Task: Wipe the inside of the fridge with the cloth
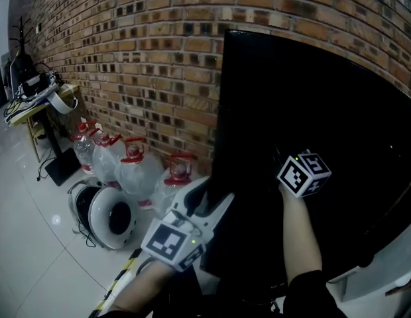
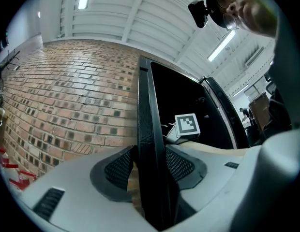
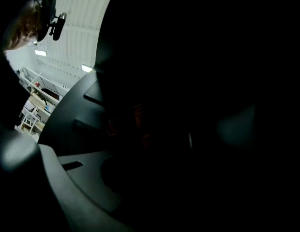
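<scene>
The black fridge (image 1: pixel 311 111) stands against the brick wall, and its inside is too dark to make out. My left gripper (image 1: pixel 212 201) is at the fridge's left side. Its two pads (image 2: pixel 122 167) are clamped on the thin black panel (image 2: pixel 151 129) there. My right gripper reaches into the dark interior. Only its marker cube (image 1: pixel 303 173) and the forearm behind it show, the cube (image 2: pixel 187 125) also in the left gripper view. The right gripper view is nearly black, with a faint reddish patch (image 3: pixel 138 121) ahead of the jaws. I cannot make out a cloth.
Several clear water jugs with red caps (image 1: pixel 134 167) stand along the brick wall (image 1: pixel 126 58) left of the fridge. A round white appliance (image 1: pixel 107 217) lies on the tiled floor before them. A cluttered table (image 1: pixel 40 95) is far left. A white part (image 1: pixel 364 280) shows at bottom right.
</scene>
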`<state>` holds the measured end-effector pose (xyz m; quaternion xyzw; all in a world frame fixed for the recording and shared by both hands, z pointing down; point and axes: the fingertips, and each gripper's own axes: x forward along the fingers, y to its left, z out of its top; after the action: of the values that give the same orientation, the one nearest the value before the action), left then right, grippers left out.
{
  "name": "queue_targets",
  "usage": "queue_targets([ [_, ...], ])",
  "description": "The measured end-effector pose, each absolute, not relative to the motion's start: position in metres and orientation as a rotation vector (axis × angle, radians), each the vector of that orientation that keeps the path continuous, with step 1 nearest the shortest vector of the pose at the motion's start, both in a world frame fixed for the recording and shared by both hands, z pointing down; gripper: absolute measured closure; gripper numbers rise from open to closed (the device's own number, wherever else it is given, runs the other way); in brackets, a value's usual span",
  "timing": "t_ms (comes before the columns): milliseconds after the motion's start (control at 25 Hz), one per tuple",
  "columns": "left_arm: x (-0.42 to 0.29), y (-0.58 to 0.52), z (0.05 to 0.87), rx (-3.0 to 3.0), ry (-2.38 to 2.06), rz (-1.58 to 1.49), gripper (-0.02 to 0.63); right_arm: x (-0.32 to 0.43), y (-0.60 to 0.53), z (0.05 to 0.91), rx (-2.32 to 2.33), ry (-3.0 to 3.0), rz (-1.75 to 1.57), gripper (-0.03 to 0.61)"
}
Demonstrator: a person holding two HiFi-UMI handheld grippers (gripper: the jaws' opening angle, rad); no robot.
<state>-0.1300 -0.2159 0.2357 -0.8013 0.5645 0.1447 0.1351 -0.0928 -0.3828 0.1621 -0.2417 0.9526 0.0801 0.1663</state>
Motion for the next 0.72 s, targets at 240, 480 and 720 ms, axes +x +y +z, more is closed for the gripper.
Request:
queue_targets([
  [240,-0.131,-0.216,0.236,-2.32,1.643,0.42,0.405,-0.095,-0.418,0.161,-0.793,2.723,0.255,0.503],
  [480,-0.13,-0.217,0.237,-2.32,1.653,0.386,0.41,-0.099,-0.451,0.166,-0.883,2.746,0.262,0.503],
  [720,-0.129,-0.218,0.237,-2.338,1.667,0.379,0.411,-0.103,-0.485,0.174,-0.978,2.756,0.275,0.503],
])
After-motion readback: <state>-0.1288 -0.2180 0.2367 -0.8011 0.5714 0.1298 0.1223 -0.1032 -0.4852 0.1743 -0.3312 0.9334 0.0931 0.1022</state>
